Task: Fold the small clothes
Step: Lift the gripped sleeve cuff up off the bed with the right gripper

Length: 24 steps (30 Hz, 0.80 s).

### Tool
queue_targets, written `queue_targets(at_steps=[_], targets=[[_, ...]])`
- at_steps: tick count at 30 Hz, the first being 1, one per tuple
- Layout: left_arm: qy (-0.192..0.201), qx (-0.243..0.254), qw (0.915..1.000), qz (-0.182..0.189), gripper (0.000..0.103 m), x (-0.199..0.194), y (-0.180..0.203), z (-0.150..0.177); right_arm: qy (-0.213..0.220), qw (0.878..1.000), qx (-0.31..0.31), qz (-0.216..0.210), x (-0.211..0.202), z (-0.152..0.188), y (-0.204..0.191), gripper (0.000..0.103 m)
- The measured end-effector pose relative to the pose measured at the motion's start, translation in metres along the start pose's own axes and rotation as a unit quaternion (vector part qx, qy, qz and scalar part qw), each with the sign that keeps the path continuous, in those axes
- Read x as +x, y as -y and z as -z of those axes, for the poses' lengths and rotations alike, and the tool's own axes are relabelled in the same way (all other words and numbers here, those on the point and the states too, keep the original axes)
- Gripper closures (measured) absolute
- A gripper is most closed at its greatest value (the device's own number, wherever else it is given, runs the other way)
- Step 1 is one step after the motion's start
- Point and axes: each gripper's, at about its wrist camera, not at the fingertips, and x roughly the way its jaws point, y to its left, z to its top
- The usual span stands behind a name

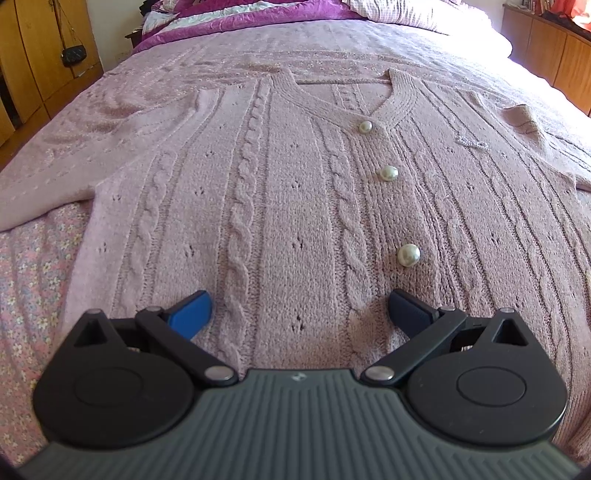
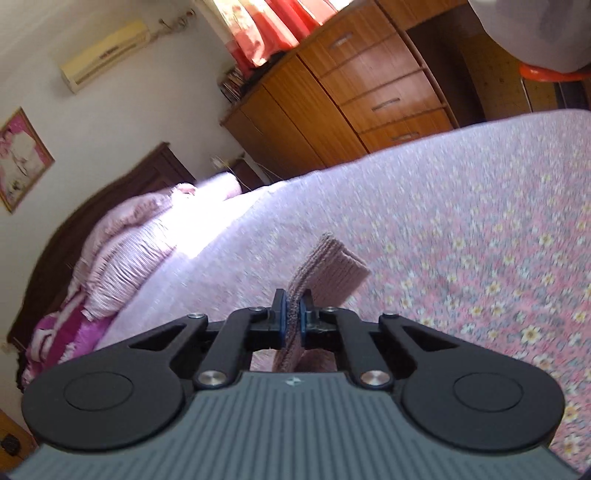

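Note:
A pink cable-knit cardigan [image 1: 288, 206] with pearl buttons [image 1: 408, 254] lies flat, front up, on the bed, neckline at the far side. My left gripper [image 1: 299, 314] is open, its blue fingers spread just above the cardigan's lower body, left of the button row. In the right wrist view my right gripper [image 2: 291, 314] is shut on a ribbed pink knit edge of the cardigan [image 2: 328, 266], which sticks up past the fingers, lifted above the bed. Which part of the cardigan it is cannot be told.
The bed has a pink floral cover [image 2: 480, 240] and a pink knitted blanket [image 1: 122, 122]. Pillows and a purple quilt [image 1: 236, 18] lie at the head. Wooden drawers [image 2: 369, 81] stand beside the bed on the right, a wooden wardrobe [image 1: 33, 62] on the left.

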Motion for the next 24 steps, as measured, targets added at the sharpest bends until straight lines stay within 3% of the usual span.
queue_targets(at_steps=[6, 11, 20, 24], targets=[[0.005, 0.013, 0.9999, 0.005, 0.0, 0.0, 0.0, -0.001, 0.003, 0.998, -0.027, -0.05, -0.042, -0.017, -0.026, 0.097], [-0.005, 0.008, 0.9996, 0.025, 0.0, -0.001, -0.008, -0.008, -0.017, 0.995, -0.05, -0.084, -0.061, -0.007, -0.064, 0.097], [0.026, -0.004, 0.9995, 0.018, 0.0, -0.021, -0.032, -0.018, -0.034, 0.976, -0.091, -0.195, -0.113, 0.022, -0.187, 0.097], [0.035, -0.016, 0.9992, 0.009, 0.0, -0.026, -0.049, -0.022, -0.054, 0.964, -0.104, -0.237, -0.133, 0.052, -0.246, 0.097]])
